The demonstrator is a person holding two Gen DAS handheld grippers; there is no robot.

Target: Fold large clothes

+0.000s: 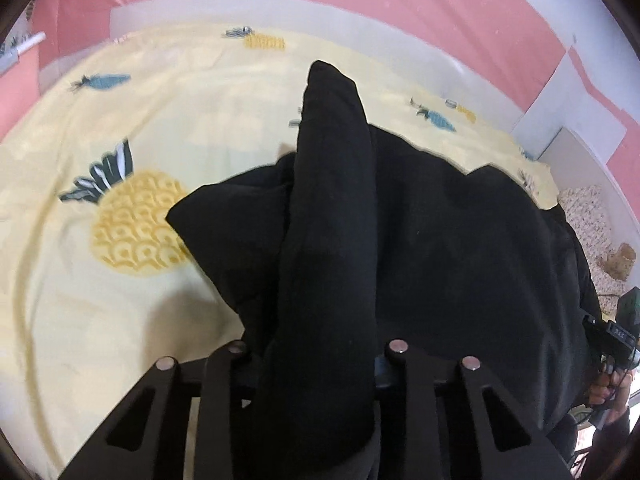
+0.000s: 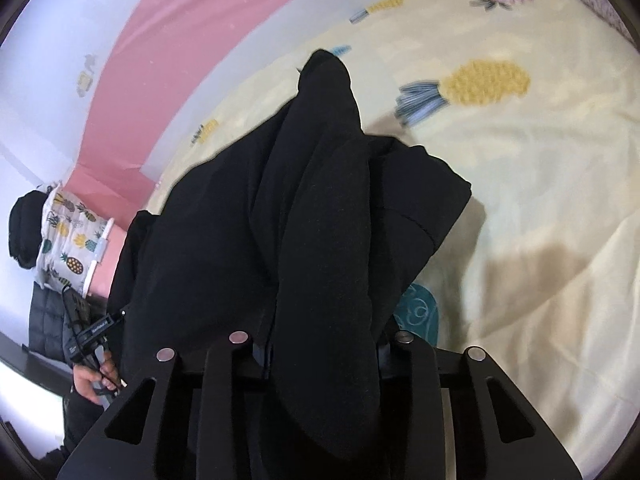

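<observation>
Left wrist view: the black garment (image 1: 420,232) sprawls over the pineapple bedsheet (image 1: 100,300) from centre toward 4 o'clock. It looks thick, soft and fairly heavy, likely to sag, so edges or corners seem the best holds. Left gripper (image 1: 316,360) pinches a bunched fold; right gripper (image 2: 320,344) likewise clamps a black fold.

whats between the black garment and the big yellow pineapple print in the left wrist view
Nothing: in the left wrist view a corner of the black garment overlaps the edge of the pineapple print on the yellow bedsheet.
</observation>
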